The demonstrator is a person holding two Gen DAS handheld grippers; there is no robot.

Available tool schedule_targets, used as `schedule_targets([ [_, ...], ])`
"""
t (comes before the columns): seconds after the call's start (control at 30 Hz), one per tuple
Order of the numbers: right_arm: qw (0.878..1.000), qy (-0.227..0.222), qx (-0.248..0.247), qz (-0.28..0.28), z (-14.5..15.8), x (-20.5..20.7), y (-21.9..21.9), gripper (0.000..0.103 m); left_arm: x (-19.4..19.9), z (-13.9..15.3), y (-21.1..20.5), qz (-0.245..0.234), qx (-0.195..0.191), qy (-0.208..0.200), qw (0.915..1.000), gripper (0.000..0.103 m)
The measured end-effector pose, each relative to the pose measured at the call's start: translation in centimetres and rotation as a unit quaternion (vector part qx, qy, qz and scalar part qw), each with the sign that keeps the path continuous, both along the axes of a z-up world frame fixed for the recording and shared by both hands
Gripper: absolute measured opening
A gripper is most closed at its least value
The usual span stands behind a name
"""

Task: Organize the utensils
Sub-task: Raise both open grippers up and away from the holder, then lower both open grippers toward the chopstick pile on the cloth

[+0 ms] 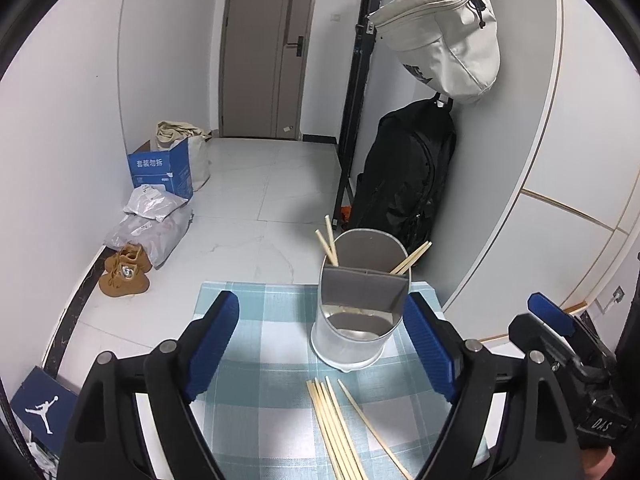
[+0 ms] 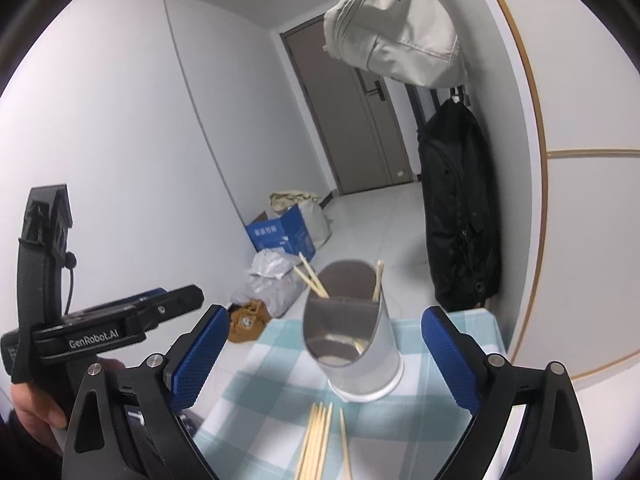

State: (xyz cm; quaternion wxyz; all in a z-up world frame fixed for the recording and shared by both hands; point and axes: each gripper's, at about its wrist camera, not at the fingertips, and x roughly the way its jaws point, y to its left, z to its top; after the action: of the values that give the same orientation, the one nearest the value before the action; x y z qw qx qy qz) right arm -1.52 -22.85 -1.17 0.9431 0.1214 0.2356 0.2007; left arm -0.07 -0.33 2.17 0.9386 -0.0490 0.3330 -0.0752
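A metal utensil holder with a grey divider stands on a checked tablecloth. Several wooden chopsticks stand in its back compartment. Several loose chopsticks lie on the cloth in front of it. My left gripper is open and empty, its fingers either side of the holder's near edge. In the right wrist view the holder and loose chopsticks show too. My right gripper is open and empty above the loose chopsticks.
The small table ends just behind the holder. The right gripper body is at the table's right. On the floor are brown shoes, plastic bags and a blue box. A black coat and a beige bag hang on the right wall.
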Motion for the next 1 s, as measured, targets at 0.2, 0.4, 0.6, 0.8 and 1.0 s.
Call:
schedule_targets([
  [0.2, 0.999, 0.024, -0.034, 0.003, -2.9, -0.4, 0.6, 0.098, -0.4, -2.7, 0.4, 0.019, 0.005, 0.004, 0.9998, 0.081],
  [0.4, 0.996, 0.052, -0.075, 0.009, -5.9, -0.4, 1.4, 0.099, 0.1, -5.8, 1.5, 0.034, -0.015, 0.019, 0.9991, 0.081],
  [0.6, 0.985, 0.115, -0.124, 0.028, -9.7, 1.3, 3.1, 0.099, 1.3, -8.6, 3.1, 0.044, -0.024, 0.053, 0.9973, 0.081],
  [0.8, 0.971, 0.177, -0.15, 0.054, -13.0, 3.0, 4.7, 0.093, 2.3, -10.2, 5.2, 0.071, -0.025, 0.076, 0.9943, 0.081],
  [1.0, 0.954, 0.215, -0.189, 0.086, -15.2, 4.4, 6.9, 0.083, 2.7, -10.9, 7.3, 0.089, -0.041, 0.087, 0.9914, 0.081],
])
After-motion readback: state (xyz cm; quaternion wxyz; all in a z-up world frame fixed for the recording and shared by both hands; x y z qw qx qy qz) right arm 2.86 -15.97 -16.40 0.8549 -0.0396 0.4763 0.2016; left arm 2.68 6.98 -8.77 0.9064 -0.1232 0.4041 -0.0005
